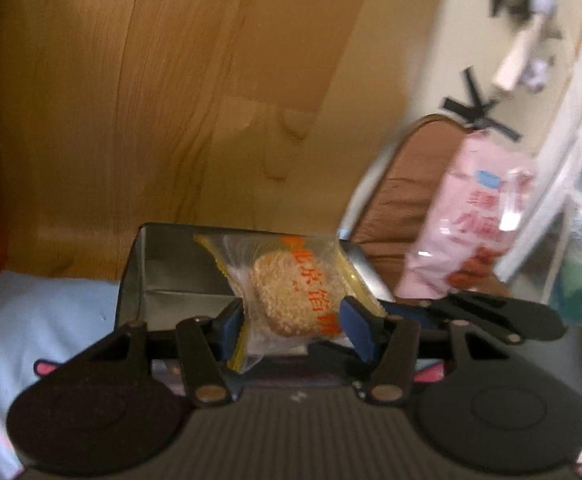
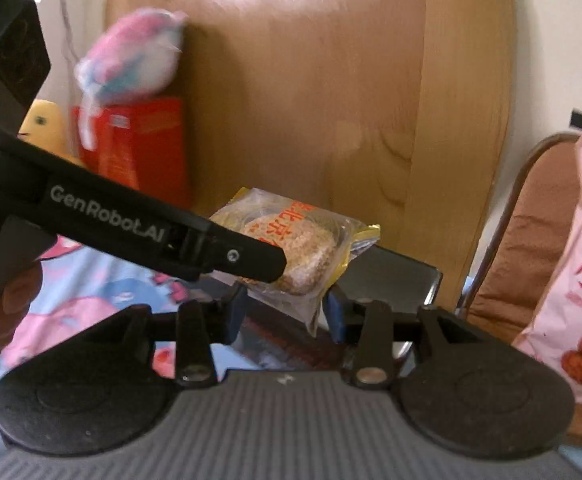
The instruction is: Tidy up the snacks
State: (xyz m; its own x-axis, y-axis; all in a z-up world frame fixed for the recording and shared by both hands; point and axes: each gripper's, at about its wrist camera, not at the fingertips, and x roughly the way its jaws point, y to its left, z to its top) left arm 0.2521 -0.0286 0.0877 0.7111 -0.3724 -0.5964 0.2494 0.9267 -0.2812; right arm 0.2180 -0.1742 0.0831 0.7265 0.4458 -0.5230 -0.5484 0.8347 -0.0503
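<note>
A clear packet with a round sesame cake and orange writing [image 1: 291, 292] sits between the blue pads of my left gripper [image 1: 291, 320], which is shut on it above an open metal tin [image 1: 171, 268]. In the right wrist view the same packet [image 2: 291, 252] hangs in front of my right gripper [image 2: 287, 308], whose pads stand apart at the packet's lower corner without pressing it. The left gripper's black body [image 2: 131, 220] crosses that view from the left. The tin's dark rim [image 2: 395, 276] shows behind the packet.
A pink snack bag [image 1: 471, 216] leans on a brown chair [image 1: 407, 192] at the right; it also shows in the right wrist view [image 2: 579, 264]. A red box [image 2: 143, 148] with a pink-blue soft toy [image 2: 131, 56] on top stands left. A wooden board [image 1: 171, 100] rises behind.
</note>
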